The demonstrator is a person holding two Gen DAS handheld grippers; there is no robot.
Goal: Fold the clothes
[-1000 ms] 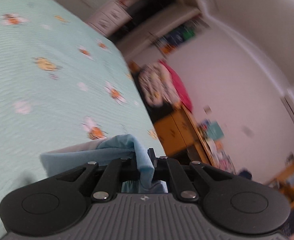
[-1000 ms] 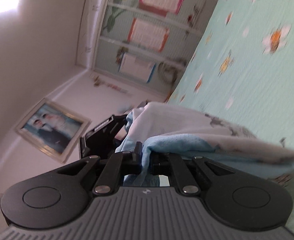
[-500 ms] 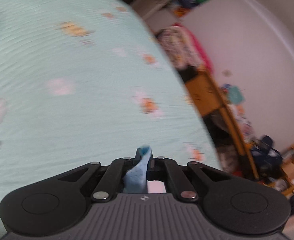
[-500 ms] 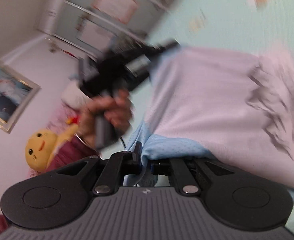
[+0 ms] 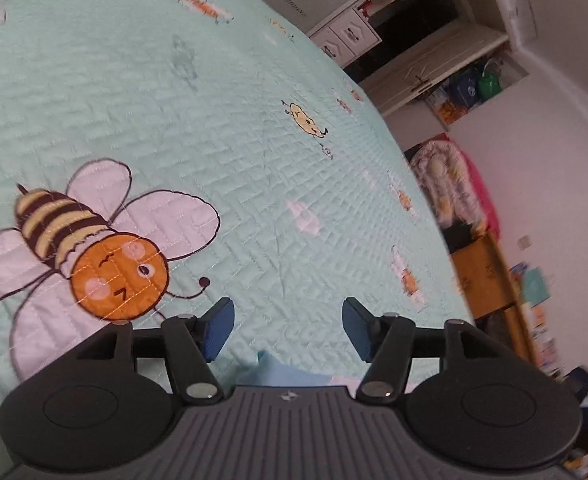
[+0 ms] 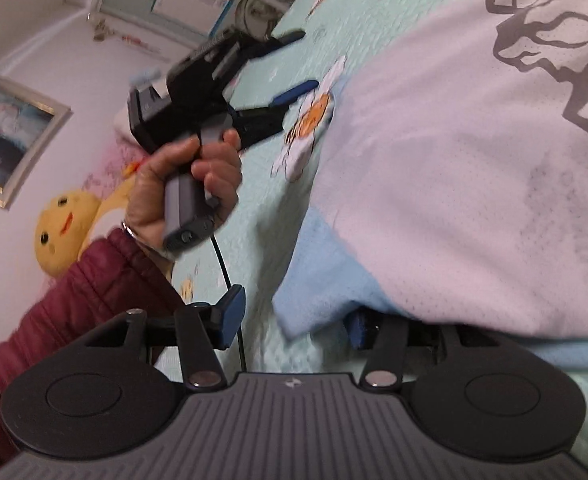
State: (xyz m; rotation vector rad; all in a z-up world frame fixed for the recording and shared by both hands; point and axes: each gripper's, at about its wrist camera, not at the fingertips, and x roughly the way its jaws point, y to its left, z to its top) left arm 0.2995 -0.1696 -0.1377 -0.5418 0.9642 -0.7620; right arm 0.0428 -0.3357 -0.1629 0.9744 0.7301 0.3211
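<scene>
**Both tongs spread wide over the bee quilt, shirt lying flat**

You are working on a mint-green quilted bedspread (image 5: 221, 128) printed with cartoon bees; one large bee (image 5: 93, 256) sits just ahead of your left tool. Past the bed's far edge you can see white cabinets with drawers (image 5: 350, 36), a pile of bright bedding (image 5: 450, 188) on an orange wooden unit (image 5: 482, 276), and a pale wall. From the right wrist view, a framed picture (image 6: 9, 136) hangs on the wall and a yellow plush toy (image 6: 59, 228) sits beyond your maroon sleeve (image 6: 85, 300).

Your left gripper (image 5: 287, 326) has its jaws spread wide and grips nothing; only a light-blue corner of cloth (image 5: 281, 374) peeks up just behind the blue pads, close to the tool body. In the right wrist view your left hand (image 6: 189, 184) wraps the grey handle of that same tool above the bedspread.

Your right gripper (image 6: 294, 322) is likewise released, jaws far apart. The shirt (image 6: 474, 168), white mesh with a grey print and a light-blue sleeve (image 6: 326, 280), lies spread on the quilt. Its sleeve edge drapes over the right-hand finger (image 6: 358, 328) of that tool, partly hiding it, while the left-hand finger (image 6: 229, 316) stands clear of the fabric.
</scene>
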